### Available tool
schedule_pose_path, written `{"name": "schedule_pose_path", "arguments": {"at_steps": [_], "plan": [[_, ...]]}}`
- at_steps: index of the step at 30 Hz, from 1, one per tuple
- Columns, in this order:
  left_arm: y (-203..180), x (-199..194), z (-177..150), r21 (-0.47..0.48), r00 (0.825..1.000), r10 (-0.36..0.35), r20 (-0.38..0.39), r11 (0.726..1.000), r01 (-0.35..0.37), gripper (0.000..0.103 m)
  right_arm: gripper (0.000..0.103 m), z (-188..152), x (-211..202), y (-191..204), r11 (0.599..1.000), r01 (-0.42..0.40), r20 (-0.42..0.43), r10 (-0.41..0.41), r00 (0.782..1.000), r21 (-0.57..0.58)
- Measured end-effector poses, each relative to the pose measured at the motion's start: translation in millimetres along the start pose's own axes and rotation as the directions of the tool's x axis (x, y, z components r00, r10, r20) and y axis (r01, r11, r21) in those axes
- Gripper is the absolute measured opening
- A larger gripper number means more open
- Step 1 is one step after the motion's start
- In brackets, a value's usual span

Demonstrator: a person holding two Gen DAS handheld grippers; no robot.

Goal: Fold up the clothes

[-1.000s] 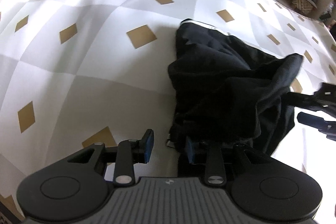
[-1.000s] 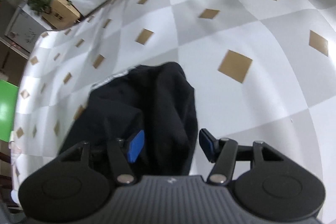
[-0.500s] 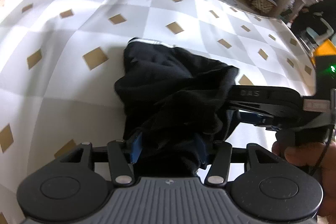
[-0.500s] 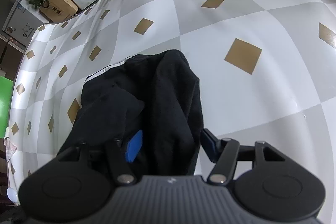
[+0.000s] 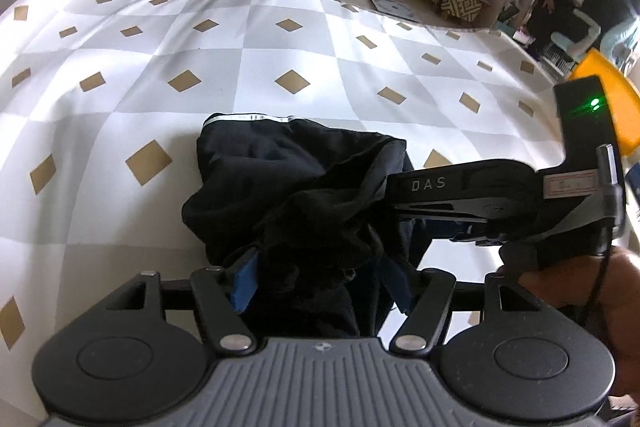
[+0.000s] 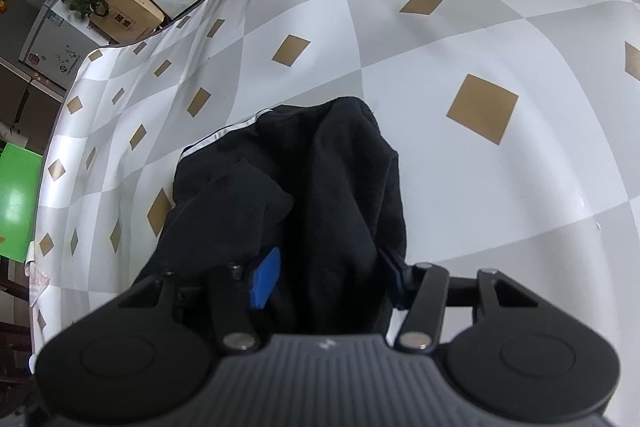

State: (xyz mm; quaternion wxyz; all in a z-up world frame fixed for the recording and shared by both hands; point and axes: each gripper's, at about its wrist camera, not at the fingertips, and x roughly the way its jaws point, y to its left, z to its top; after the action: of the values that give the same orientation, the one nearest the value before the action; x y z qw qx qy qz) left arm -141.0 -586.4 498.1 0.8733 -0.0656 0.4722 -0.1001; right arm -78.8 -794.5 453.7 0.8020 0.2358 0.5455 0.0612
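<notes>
black garment (image 5: 296, 187) bunched on the checked cloth (image 5: 248, 67), its shape hard to read. my left gripper (image 5: 320, 279) opening, fabric between the pads. my right gripper (image 6: 332, 279) closing around a fold; contact hidden.

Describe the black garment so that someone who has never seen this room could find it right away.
Look at the big white and grey checked cloth with tan diamonds that covers the work surface. Near its middle lies one bunched black garment, with both grippers at its near edge. It is the only dark thing on the pale cloth, and a thin white stripe runs along its far edge.
</notes>
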Motion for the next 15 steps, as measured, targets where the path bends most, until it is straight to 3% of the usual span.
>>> {"name": "schedule_pose_path", "arguments": {"at_steps": [4, 15], "plan": [[6, 10, 4, -0.037, 0.999, 0.05, -0.005, 0.998, -0.051, 0.064, 0.05, 0, 0, -1, 1.0, -0.011, -0.005, 0.011, 1.0, -0.003], [17, 21, 10, -0.093, 0.996, 0.092, 0.001, 0.991, -0.092, 0.062, 0.049, 0, -1, -15, 0.998, -0.007, -0.009, 0.007, 1.0, 0.058]]}}
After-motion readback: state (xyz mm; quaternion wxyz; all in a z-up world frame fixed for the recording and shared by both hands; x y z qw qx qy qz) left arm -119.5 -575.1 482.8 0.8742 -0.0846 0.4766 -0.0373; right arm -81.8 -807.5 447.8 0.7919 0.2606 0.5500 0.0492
